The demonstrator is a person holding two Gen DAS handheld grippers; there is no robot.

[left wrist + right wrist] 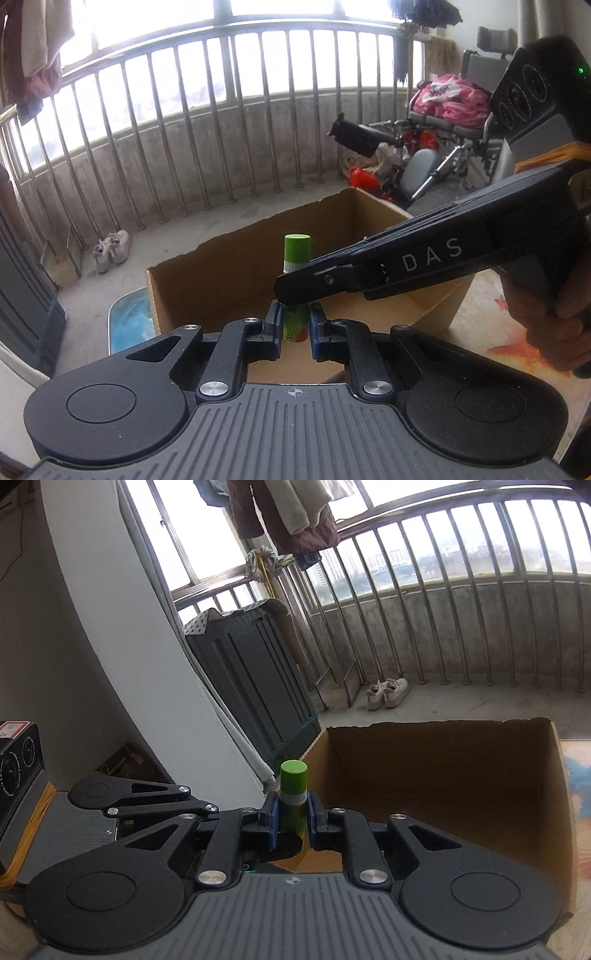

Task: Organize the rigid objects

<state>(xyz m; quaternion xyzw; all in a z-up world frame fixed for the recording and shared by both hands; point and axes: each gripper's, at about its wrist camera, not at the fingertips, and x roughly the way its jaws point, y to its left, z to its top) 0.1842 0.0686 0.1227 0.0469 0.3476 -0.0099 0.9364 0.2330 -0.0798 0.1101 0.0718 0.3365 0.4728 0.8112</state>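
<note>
A small upright bottle with a green cap (296,251) is held over an open cardboard box (229,266). My left gripper (295,328) sits around its lower part, with a thin gap at the right pad. My right gripper (292,818) is shut on the bottle (293,794) just below the cap; it reaches in from the right in the left wrist view (291,291). The box (443,768) looks empty inside where visible.
The box stands on a table with a patterned cloth (517,332). A curved balcony railing (221,129) runs behind. White shoes (388,692) lie on the floor. A dark cabinet (251,679) stands left, a wheelchair with pink cloth (450,110) right.
</note>
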